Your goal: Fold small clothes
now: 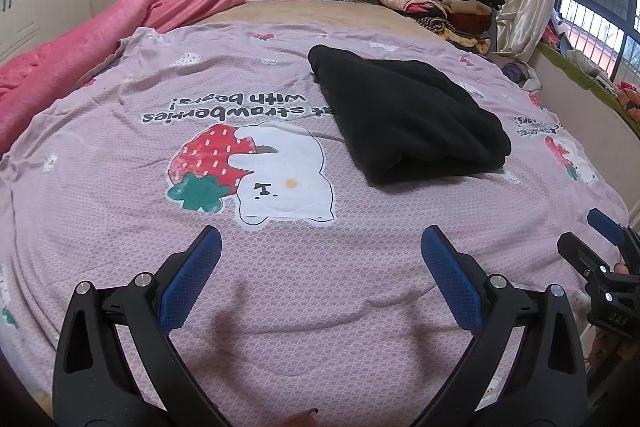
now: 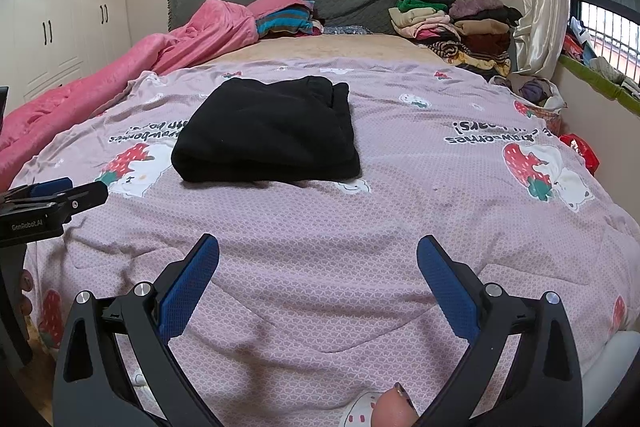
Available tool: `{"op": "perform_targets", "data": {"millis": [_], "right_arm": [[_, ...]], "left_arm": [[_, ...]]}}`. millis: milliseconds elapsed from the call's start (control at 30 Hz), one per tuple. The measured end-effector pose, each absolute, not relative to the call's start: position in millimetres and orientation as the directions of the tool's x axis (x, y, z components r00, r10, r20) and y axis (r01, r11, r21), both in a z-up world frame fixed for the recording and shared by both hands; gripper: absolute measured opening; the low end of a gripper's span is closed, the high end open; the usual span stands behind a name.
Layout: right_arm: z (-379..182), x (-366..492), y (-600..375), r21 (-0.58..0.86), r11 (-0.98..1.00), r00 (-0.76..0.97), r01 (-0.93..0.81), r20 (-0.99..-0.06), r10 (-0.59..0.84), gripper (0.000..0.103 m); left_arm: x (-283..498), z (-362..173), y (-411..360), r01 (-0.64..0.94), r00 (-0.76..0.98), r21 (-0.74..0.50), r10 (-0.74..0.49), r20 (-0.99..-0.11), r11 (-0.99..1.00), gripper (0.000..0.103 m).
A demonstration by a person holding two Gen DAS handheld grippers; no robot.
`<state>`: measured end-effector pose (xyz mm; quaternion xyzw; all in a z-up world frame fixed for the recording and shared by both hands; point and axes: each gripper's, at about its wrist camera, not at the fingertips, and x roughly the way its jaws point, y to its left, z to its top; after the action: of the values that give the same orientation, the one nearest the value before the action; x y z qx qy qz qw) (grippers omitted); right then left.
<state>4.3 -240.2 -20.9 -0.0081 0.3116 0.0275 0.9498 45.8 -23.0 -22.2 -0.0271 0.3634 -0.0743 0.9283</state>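
The black garment (image 1: 404, 119) is a soft, matte, fleece-like piece, folded into a thick, roughly rectangular bundle that lies flat on the lilac quilt (image 1: 280, 287) with its rounded folded edge toward the cameras and its layered open edges at the far end. In the left wrist view it sits at about 1 o'clock from the picture's centre, its long side slanting from 11 toward 4 o'clock and its left part covering the end of the printed lettering. In the right wrist view the garment (image 2: 268, 135) lies at about 11 o'clock, squarer to the camera, its near left corner just beside the strawberry-and-bear print.
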Motion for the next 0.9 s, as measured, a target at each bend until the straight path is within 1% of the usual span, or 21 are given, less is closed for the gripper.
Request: {"op": "perform_targets", "data": {"millis": [433, 667, 800, 900], "right_arm": [[-21, 3, -240, -0.006, 0.999, 0.806, -0.044, -0.591, 0.032, 0.099], [-20, 3, -240, -0.003, 0.999, 0.806, -0.040, -0.591, 0.030, 0.099], [-21, 3, -241, 0.000, 1.000, 0.805, -0.020, -0.592, 0.016, 0.099], [-20, 1, -251, 0.009, 0.999, 0.807, 0.034, -0.590, -0.022, 0.099]], "left_arm": [[44, -22, -20, 0.115, 0.720, -0.107, -0.157, -0.676, 0.988, 0.093], [45, -24, -20, 0.100, 0.717, -0.093, -0.136, -0.683, 0.991, 0.093], [46, -26, -20, 0.101, 0.708, -0.103, -0.144, -0.691, 0.990, 0.093], [48, -27, -19, 0.091, 0.696, -0.099, -0.134, -0.706, 0.991, 0.093]]}}
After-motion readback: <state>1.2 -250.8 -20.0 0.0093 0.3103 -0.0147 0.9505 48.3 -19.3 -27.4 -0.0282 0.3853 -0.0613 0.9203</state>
